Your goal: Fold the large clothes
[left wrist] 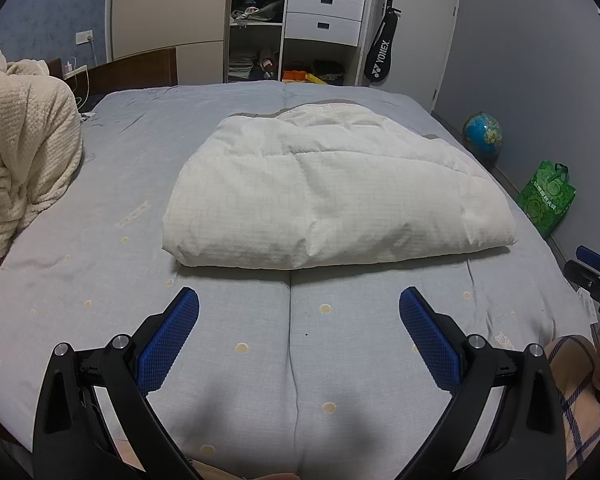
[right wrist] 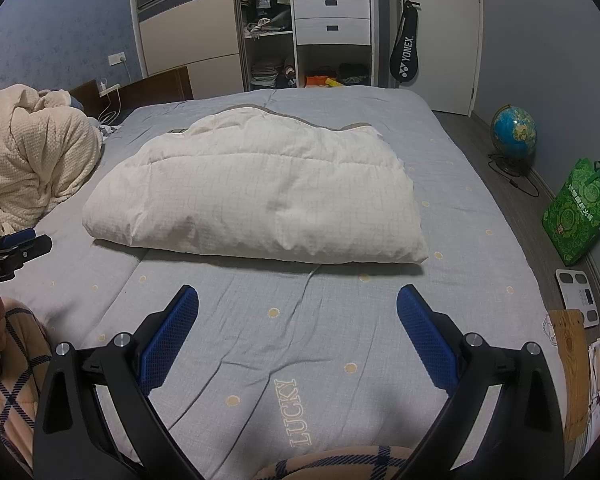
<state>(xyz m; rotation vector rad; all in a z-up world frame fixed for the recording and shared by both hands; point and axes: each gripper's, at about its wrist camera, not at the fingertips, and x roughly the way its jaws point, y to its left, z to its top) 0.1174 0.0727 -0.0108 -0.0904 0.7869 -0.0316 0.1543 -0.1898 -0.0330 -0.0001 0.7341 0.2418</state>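
A white quilted duvet [left wrist: 332,192] lies folded into a thick rectangular bundle in the middle of the bed; the right wrist view shows the same duvet [right wrist: 260,200] slightly left of centre. My left gripper [left wrist: 299,304] hovers open over the grey sheet, a short way in front of the bundle's near edge, holding nothing. My right gripper [right wrist: 298,304] is also open and empty, just short of the near edge. Each gripper shows at the edge of the other's view: the right gripper [left wrist: 594,276] and the left gripper [right wrist: 10,252].
The bed [left wrist: 100,260] has a grey dotted sheet. A cream knitted blanket [left wrist: 20,152] is heaped at its left side. On the floor to the right stand a globe [right wrist: 514,132], a green bag [right wrist: 576,216] and a bathroom scale [right wrist: 580,296]. A wardrobe with open shelves [left wrist: 292,20] stands behind.
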